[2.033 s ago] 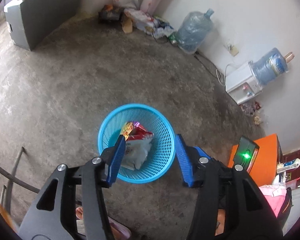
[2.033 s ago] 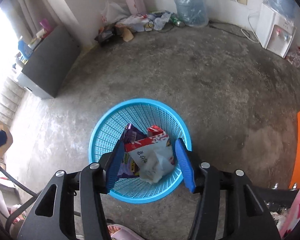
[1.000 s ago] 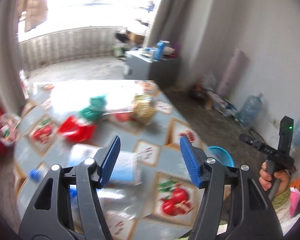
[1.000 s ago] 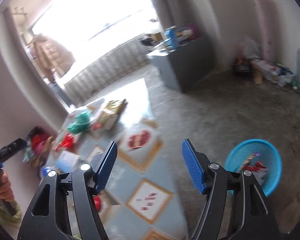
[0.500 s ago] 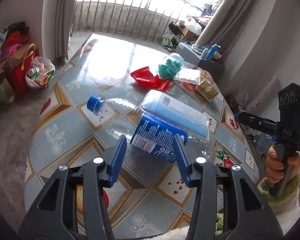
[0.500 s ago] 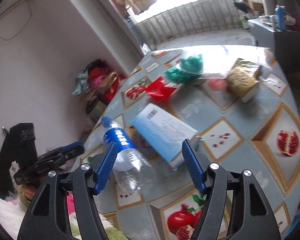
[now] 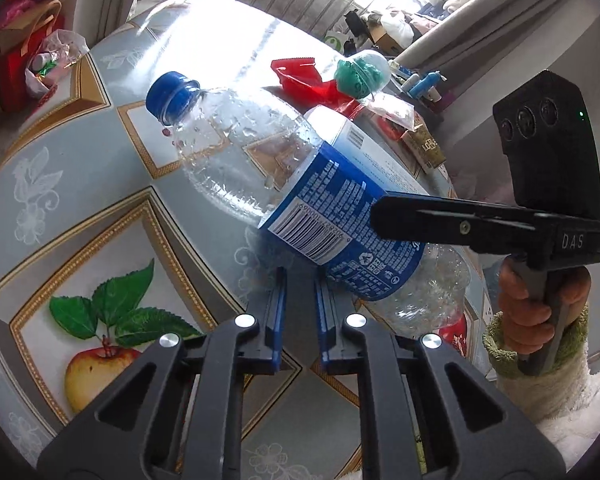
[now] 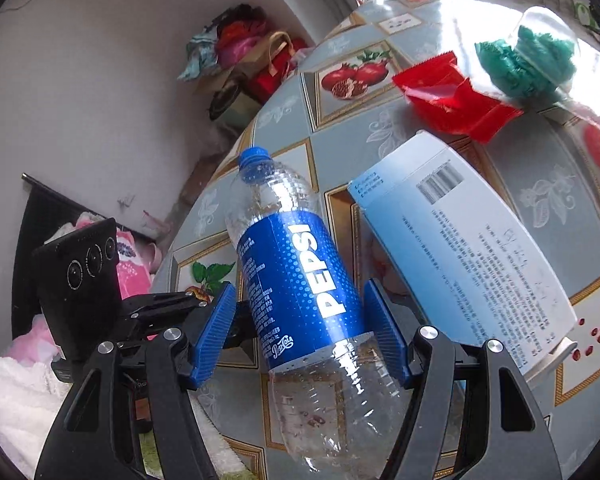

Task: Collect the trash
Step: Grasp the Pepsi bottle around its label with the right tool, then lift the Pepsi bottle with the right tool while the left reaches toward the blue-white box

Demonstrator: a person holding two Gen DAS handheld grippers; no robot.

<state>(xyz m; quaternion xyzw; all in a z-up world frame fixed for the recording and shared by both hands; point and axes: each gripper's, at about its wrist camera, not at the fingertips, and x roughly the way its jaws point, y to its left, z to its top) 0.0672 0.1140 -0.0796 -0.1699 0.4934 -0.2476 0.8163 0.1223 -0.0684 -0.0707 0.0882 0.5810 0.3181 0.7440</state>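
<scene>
An empty clear Pepsi bottle (image 8: 300,280) with a blue label and blue cap lies on the patterned table (image 7: 80,208). My right gripper (image 8: 300,328) is open, its blue fingers on either side of the bottle's label, close to or touching it. In the left wrist view the bottle (image 7: 300,208) lies just ahead of my left gripper (image 7: 298,300), whose jaws are nearly shut with nothing between them. The right gripper (image 7: 452,220) shows there reaching across the label.
A light blue box (image 8: 472,240) lies right beside the bottle. Behind it are a red wrapper (image 8: 448,96), a clear bag with green stuff (image 8: 532,56) and a small brown carton (image 7: 424,148). Bags (image 8: 240,60) stand on the floor by the wall.
Both grippers swung from the blue basket on the floor to the table. The right one has closed in around the bottle. The left jaws have narrowed to nearly shut.
</scene>
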